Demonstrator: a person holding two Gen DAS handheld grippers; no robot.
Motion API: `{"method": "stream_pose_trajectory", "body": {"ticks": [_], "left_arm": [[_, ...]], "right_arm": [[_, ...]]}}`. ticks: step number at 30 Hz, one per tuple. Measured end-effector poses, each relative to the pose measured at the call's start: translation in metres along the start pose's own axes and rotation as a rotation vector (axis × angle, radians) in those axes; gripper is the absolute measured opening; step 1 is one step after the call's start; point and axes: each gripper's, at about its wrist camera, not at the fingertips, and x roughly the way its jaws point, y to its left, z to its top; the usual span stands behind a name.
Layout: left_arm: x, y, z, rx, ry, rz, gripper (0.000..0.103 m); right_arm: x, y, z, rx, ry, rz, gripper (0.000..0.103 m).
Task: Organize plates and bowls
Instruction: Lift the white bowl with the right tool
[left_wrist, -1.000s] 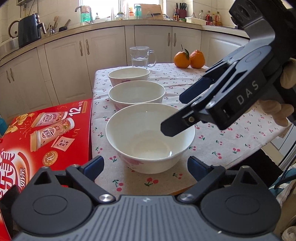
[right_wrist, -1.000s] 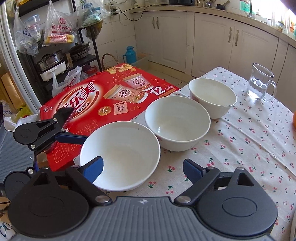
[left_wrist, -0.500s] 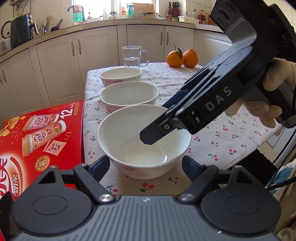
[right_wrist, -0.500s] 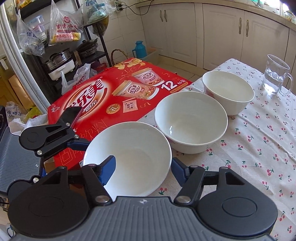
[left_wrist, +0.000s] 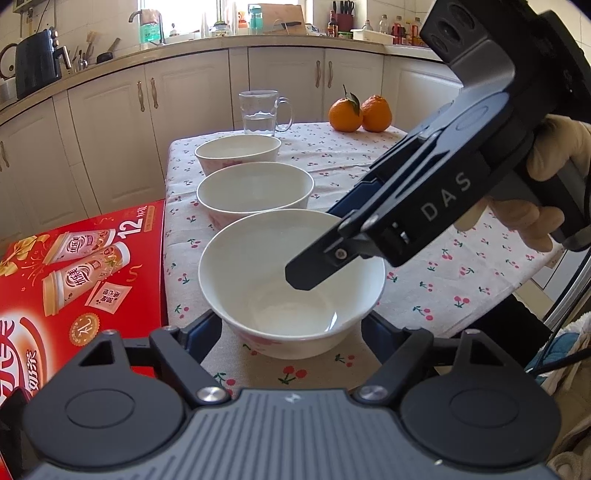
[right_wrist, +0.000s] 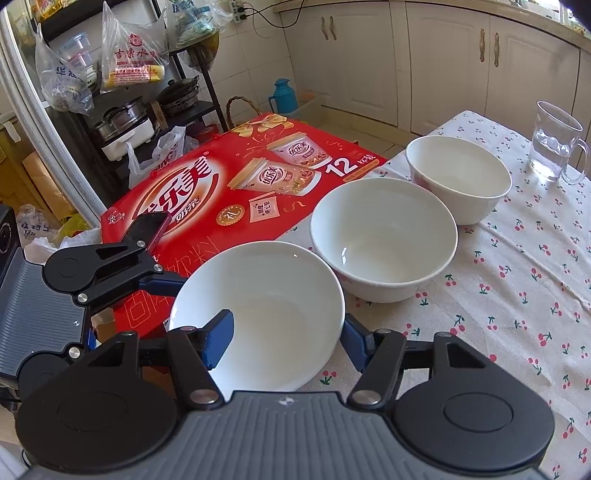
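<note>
In the left wrist view, I am spreading the left gripper (left_wrist: 291, 332) wide around the nearest white bowl (left_wrist: 291, 280), low centre of frame. In the right wrist view, my right gripper (right_wrist: 284, 343), also open, is straddling that bowl's rim (right_wrist: 258, 314); I should close gently, then lift level into the middle bowl (right_wrist: 384, 240).

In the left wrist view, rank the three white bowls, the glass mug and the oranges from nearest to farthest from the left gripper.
1. Nearest bowl, between the left gripper fingers.
2. Middle bowl, just behind.
3. Far bowl, next in the row.
4. Glass mug, far edge, centre.
5. Oranges, far right; too close to the mug to call.
</note>
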Motion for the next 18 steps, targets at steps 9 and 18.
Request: {"method": "stream_pose_trajectory", "body": {"ticks": [9, 18], "left_arm": [[0.002, -0.017, 0.015, 0.044, -0.008, -0.052, 0.082], [0.023, -0.043, 0.036, 0.108, -0.018, -0.143, 0.082]], "right_arm": [[-0.021, -0.01, -0.01, 0.019, -0.017, -0.019, 0.069], [-0.054, -0.032, -0.032, 0.074, -0.049, -0.096, 0.069]]}}
